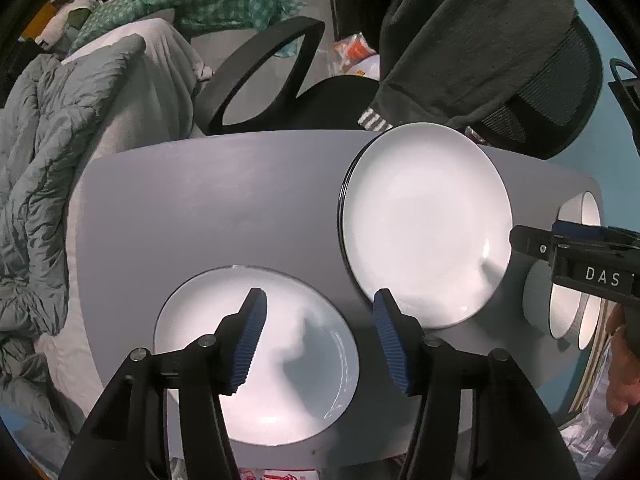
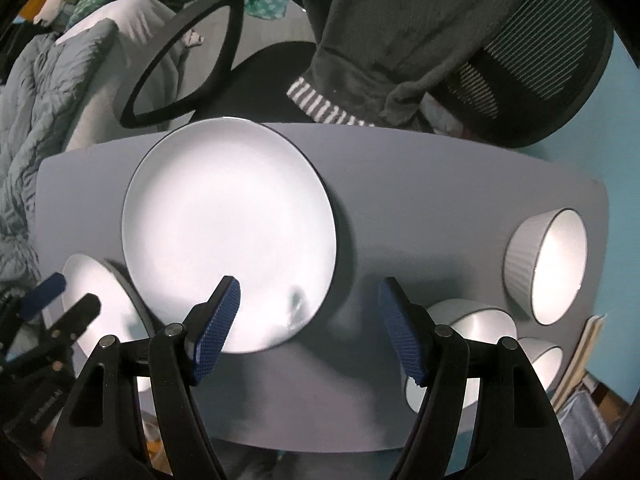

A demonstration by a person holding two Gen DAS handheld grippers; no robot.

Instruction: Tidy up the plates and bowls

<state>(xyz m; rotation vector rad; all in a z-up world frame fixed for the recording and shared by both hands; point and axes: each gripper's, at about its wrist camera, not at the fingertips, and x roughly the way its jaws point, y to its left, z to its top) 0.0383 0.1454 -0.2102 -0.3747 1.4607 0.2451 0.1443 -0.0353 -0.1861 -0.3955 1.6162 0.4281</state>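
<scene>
White crockery sits in two groups on the grey table (image 2: 400, 184), and sorting looks about midway. Ahead and left of the right gripper (image 2: 310, 328) lies a stack of large plates (image 2: 228, 236), its dark rims layered at the left edge in the left wrist view, so that pile seems built already. One small plate (image 1: 256, 356) lies apart from it, directly under the left gripper (image 1: 320, 340), whose blue pads are spread wide and hold nothing. The right gripper is likewise spread and empty, hovering over bare table between the stack and the bowls.

To its right stand three bowls, all separate: a ribbed bowl (image 2: 544, 264) farthest off, a near bowl (image 2: 472, 320) just beside the right finger, and a third bowl (image 2: 544, 360) at the table edge. None is nested, so I judge that gathering the bowls and placing the lone plate remain.

Beyond the table an office chair (image 2: 520, 80) draped with a dark sweater (image 2: 400, 32) crowds the far edge; a rumpled blue quilt (image 1: 36, 160) lies far left. Nothing blocks the tabletop itself, though the bowls sit close to the right edge
</scene>
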